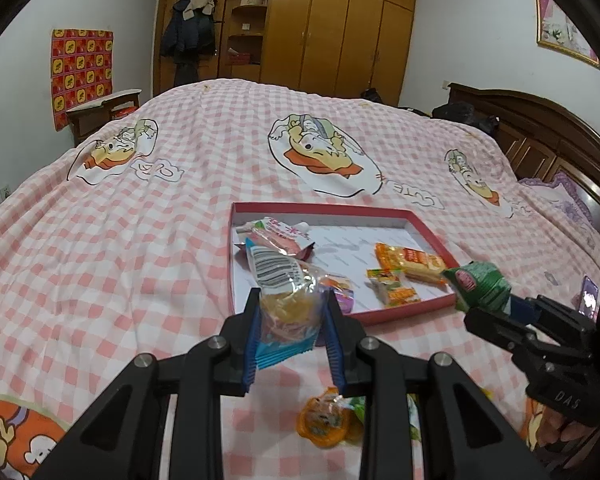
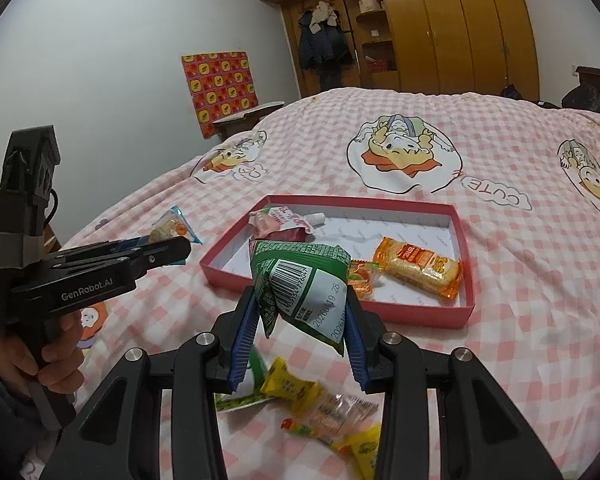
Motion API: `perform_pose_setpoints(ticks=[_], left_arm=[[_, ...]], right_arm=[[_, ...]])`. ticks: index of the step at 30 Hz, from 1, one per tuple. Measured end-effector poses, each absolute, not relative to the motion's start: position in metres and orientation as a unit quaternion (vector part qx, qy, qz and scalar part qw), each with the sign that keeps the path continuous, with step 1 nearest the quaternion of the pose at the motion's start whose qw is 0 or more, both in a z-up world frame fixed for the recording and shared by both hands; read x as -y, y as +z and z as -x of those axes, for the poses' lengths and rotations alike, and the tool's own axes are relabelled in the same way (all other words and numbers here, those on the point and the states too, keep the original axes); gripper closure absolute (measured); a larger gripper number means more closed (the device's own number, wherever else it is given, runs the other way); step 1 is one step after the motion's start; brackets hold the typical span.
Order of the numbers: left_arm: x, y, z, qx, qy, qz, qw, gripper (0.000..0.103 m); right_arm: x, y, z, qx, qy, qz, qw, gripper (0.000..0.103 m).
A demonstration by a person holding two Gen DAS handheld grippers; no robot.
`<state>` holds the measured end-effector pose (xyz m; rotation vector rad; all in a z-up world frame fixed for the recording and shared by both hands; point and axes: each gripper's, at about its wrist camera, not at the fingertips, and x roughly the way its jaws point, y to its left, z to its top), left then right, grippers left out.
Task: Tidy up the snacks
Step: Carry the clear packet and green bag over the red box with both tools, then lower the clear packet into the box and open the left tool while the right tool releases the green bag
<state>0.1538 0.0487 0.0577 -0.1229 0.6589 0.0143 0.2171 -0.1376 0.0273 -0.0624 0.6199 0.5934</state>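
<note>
Grippers [image 1: 292,304] [image 2: 302,312] clamp snack packets [image 1: 284,292] [image 2: 304,280] near red tray [image 1: 400,308].

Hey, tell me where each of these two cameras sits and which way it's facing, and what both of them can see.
Left wrist view: sits on the left gripper, looking down along its fingers across the bed toward the wardrobe; it grips a blue-edged snack packet; the right gripper enters from the right.
Right wrist view: sits on the right gripper, facing the same way, gripping a green snack packet; the left gripper and a hand show at left.
Shared: the red tray, both held packets, checked bedspread.
</note>
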Motion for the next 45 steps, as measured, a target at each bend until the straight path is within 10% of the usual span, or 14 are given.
perform_pose_setpoints(ticks=[45], left_arm=[[-0.067, -0.003, -0.221, -0.326, 0.009, 0.098, 0.940, 0.070]], right_arm=[[0.095, -0.031, -0.301, -0.364, 0.298, 0.036, 0.881, 0.062]])
